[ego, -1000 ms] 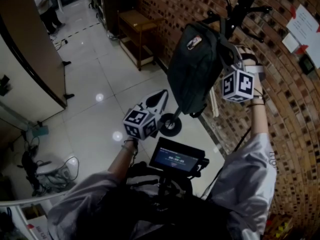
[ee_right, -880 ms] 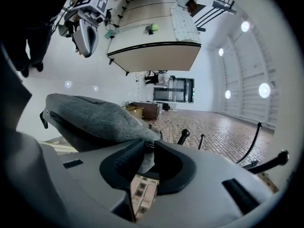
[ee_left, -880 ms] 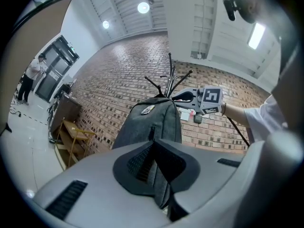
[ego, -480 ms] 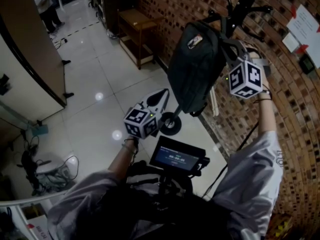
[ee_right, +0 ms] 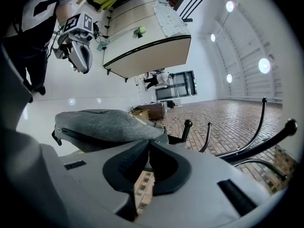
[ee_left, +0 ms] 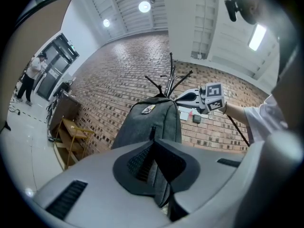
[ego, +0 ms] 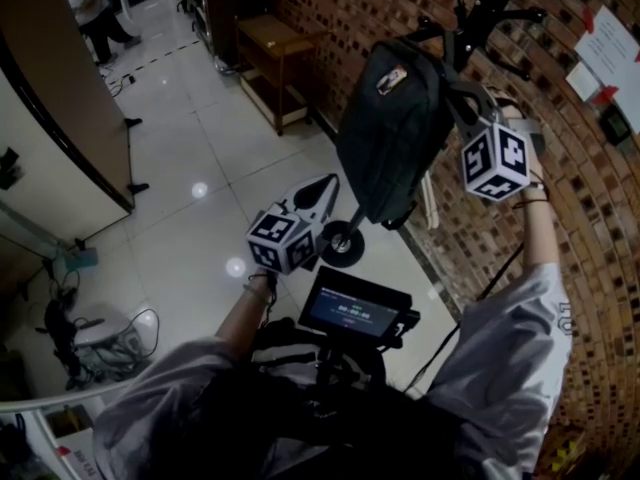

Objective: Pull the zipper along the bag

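A dark grey backpack hangs from a black coat rack against the brick wall. My left gripper is low at the bag's left edge. In the left gripper view the left gripper is shut, with grey fabric of the bag pinched between its pads. My right gripper is high on the bag's right side, near the top. In the right gripper view the right gripper has its tips pressed together at the edge of the bag, on a small dark zipper pull that is mostly hidden.
The rack's round base stands on the pale tiled floor. A wooden shelf stand is against the brick wall behind. A small monitor sits at my chest. Papers hang on the wall. A person stands far off.
My right gripper has shifted a little up and to the right along the bag's top, and its marker cube has turned. The left gripper and the bag have stayed put.
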Demonstrator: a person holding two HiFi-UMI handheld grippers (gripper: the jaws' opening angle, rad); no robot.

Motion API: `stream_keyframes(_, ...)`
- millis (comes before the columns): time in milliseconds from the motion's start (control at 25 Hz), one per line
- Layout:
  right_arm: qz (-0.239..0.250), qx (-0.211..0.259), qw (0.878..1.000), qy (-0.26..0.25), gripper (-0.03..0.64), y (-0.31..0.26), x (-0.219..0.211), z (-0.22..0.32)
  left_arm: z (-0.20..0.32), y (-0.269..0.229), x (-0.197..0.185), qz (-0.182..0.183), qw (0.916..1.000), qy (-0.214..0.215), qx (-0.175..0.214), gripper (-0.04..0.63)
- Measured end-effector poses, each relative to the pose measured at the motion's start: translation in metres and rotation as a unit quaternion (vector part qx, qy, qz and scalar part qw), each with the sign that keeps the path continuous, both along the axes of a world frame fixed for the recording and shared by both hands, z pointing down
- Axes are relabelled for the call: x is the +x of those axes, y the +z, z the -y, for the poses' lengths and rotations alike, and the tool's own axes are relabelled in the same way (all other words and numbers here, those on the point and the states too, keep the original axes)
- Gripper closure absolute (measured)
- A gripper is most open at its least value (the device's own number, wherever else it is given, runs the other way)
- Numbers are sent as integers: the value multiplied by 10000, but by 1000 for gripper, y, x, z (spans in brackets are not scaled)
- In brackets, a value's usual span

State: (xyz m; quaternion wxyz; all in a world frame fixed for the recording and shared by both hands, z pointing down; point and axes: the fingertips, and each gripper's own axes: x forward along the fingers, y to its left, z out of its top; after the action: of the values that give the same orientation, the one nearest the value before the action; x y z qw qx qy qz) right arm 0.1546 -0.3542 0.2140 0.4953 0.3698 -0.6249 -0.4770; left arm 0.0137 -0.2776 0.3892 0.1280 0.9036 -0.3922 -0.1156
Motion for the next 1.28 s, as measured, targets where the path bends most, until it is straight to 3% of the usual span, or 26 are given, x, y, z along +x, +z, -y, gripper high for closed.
stream_keyframes(1280,124,-819,9965,73,595,64,14,-36,0,5,9,22,9999,160,-58,588)
